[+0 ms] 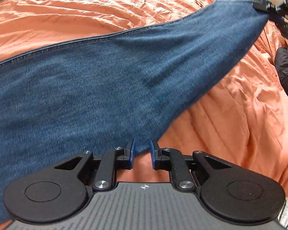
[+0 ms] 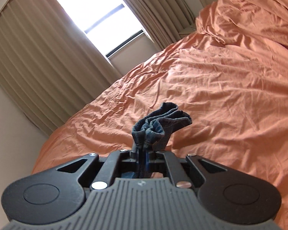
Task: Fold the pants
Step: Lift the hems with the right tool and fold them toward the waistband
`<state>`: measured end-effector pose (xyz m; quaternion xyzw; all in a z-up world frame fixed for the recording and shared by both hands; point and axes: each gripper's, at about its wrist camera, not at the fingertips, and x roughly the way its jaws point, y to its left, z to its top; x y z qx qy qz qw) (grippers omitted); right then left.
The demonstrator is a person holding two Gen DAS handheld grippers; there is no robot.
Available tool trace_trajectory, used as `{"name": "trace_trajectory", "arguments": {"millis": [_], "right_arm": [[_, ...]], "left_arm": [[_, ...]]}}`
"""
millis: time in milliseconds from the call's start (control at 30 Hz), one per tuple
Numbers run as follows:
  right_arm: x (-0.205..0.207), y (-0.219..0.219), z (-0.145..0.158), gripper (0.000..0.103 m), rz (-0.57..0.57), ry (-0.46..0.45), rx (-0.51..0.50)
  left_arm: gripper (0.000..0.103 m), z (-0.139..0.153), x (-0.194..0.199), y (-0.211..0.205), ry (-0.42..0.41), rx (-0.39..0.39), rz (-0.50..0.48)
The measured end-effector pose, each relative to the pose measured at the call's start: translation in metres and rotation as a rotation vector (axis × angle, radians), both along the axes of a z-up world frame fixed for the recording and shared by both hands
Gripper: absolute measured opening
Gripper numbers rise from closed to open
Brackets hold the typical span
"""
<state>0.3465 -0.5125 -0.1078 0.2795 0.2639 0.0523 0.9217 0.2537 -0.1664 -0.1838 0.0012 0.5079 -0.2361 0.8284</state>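
Note:
Blue denim pants (image 1: 86, 88) stretch across the orange bed cover (image 1: 86, 15), lifted at the far right end. There my right gripper (image 1: 266, 6) is shut on a bunched end of the fabric. In the right wrist view the gathered hem of the pants (image 2: 159, 122) sticks up past the closed right gripper (image 2: 142, 153). My left gripper (image 1: 142, 151) sits at the lower edge of the pants. Its blue pads stand a narrow gap apart, with a fold of the edge reaching between the tips. The pads do not visibly press on it.
The crumpled orange cover (image 2: 220, 95) fills the bed, with a raised heap at the far end. Beige curtains (image 2: 38, 57) and a bright window (image 2: 98, 9) lie beyond the bed. A black padded item (image 1: 286, 69) sits at the right edge.

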Motion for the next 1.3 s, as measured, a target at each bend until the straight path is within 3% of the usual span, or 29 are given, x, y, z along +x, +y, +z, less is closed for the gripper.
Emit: {"name": "trace_trajectory", "arguments": {"millis": [267, 500, 700, 867, 1000, 1067, 1167, 1200, 1233, 1300], "right_arm": [[0.008, 0.103, 0.067, 0.001, 0.122, -0.089, -0.076], [0.025, 0.215, 0.071, 0.001, 0.211, -0.081, -0.074], [0.032, 0.318, 0.023, 0.001, 0.313, -0.015, -0.073], [0.027, 0.402, -0.059, 0.002, 0.454, 0.131, -0.129], [0.017, 0.435, -0.119, 0.002, 0.506, 0.25, -0.2], [0.014, 0.436, -0.133, 0.003, 0.507, 0.261, -0.209], [0.01, 0.438, -0.135, 0.01, 0.531, 0.264, -0.209], [0.01, 0.438, -0.135, 0.019, 0.549, 0.267, -0.201], [0.013, 0.435, -0.133, 0.036, 0.576, 0.272, -0.169], [0.012, 0.432, -0.13, 0.053, 0.618, 0.276, -0.125]], "left_arm": [[0.018, 0.052, -0.029, 0.08, -0.072, -0.148, 0.105], [0.018, 0.086, -0.042, 0.175, -0.171, -0.168, 0.245], [0.018, 0.086, -0.053, 0.242, -0.189, -0.192, 0.368], [0.018, 0.071, -0.059, 0.283, -0.153, -0.234, 0.464], [0.02, 0.061, -0.068, 0.312, -0.129, -0.257, 0.498], [0.023, 0.058, -0.069, 0.316, -0.127, -0.266, 0.51], [0.03, 0.054, -0.067, 0.323, -0.11, -0.314, 0.513], [0.034, 0.052, -0.064, 0.323, -0.104, -0.33, 0.513], [0.036, 0.051, -0.06, 0.322, -0.099, -0.342, 0.514], [0.042, 0.049, -0.051, 0.319, -0.09, -0.368, 0.515]]}}
